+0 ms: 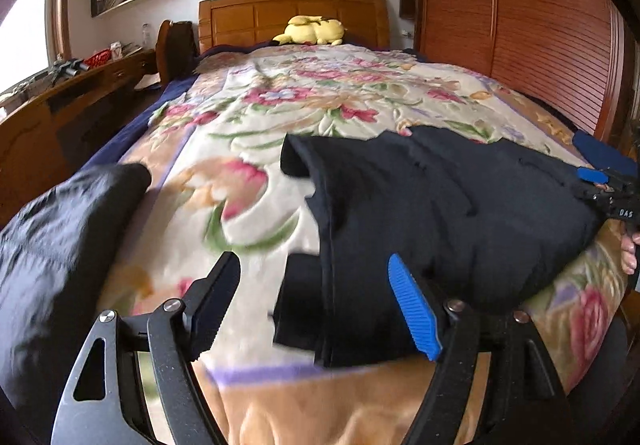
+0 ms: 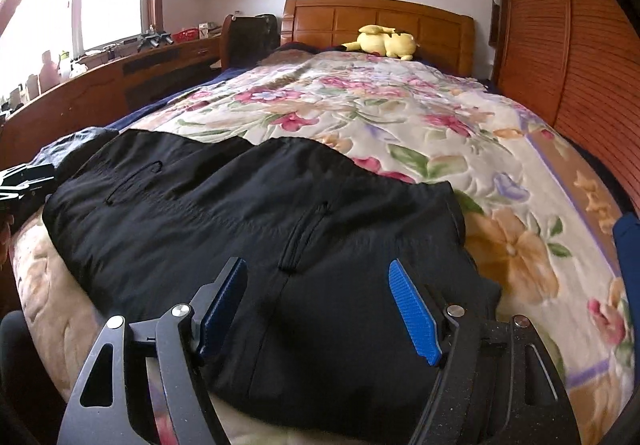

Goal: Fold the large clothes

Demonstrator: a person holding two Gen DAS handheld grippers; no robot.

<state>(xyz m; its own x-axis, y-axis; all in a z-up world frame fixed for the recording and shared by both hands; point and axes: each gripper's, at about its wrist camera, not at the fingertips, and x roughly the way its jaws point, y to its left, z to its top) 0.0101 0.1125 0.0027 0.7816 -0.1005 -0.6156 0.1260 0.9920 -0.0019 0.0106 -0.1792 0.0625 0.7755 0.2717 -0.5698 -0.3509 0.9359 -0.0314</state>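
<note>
A black garment [image 1: 448,213] with pocket slits lies folded on the floral blanket [image 1: 248,133] at the foot of the bed. My left gripper [image 1: 312,265] stands open above the garment's near left edge, its pads pressing on nothing. In the right wrist view the same black garment [image 2: 248,213] fills the middle. My right gripper [image 2: 316,269] stands open above the garment's near right part, also holding nothing. The right gripper [image 1: 600,181] shows at the far right edge of the left wrist view, with a hand [image 1: 630,249] below it. The left gripper [image 2: 24,177] shows at the far left of the right wrist view.
A second dark garment [image 1: 60,245] lies bunched at the bed's left edge. A yellow plush toy [image 1: 314,30] rests by the wooden headboard [image 1: 248,15]. A wooden wardrobe [image 1: 520,25] lines the right side and a cluttered desk [image 1: 80,85] the left.
</note>
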